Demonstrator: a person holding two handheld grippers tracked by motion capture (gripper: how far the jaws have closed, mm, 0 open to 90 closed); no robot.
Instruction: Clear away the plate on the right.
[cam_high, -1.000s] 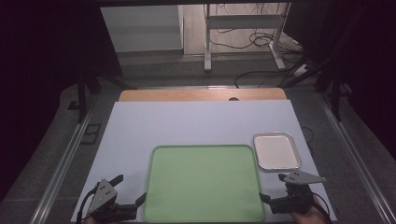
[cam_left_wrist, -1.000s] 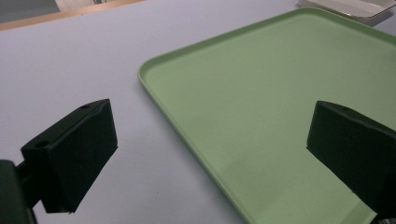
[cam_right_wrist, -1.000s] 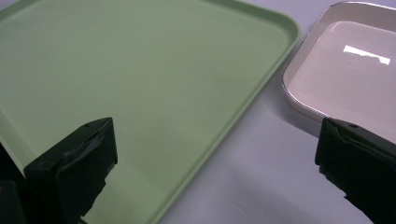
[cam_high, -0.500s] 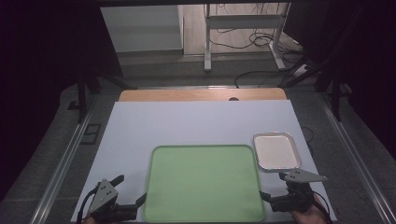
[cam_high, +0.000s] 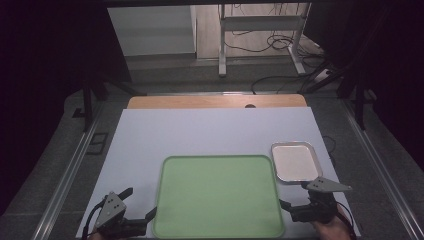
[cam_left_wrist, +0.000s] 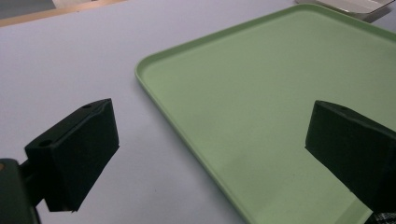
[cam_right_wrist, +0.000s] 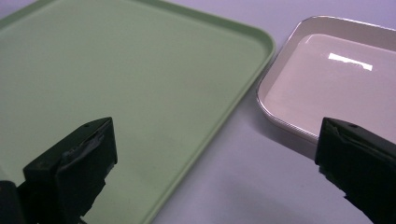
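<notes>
- The green tray (cam_high: 218, 195) lies flat and empty in the lower centre of the high view, on the white table sheet (cam_high: 200, 132), its long axis running left to right across the frame.
- Its left edge sits just beside the left gripper (cam_high: 137, 210) at the lower left; in the left gripper view the tray's rim (cam_left_wrist: 187, 126) runs diagonally between the two jaws, which stand wide apart and hold nothing.
- Its right edge sits just beside the right gripper (cam_high: 292, 205) at the lower right; in the right gripper view the rim (cam_right_wrist: 219, 116) again passes between the jaws, which are spread wide with nothing in them.
- So the tray lies between the two tools, each one facing inward toward a short side; neither is plainly nearer, and neither touches it as far as I can tell.
- A small white tray (cam_high: 295, 161) rests just off the green tray's upper right corner, close to it but apart, near the right gripper.
- My judgement: a lift from both short sides would suit this layout, and the right side has less room because of the small tray.
</notes>
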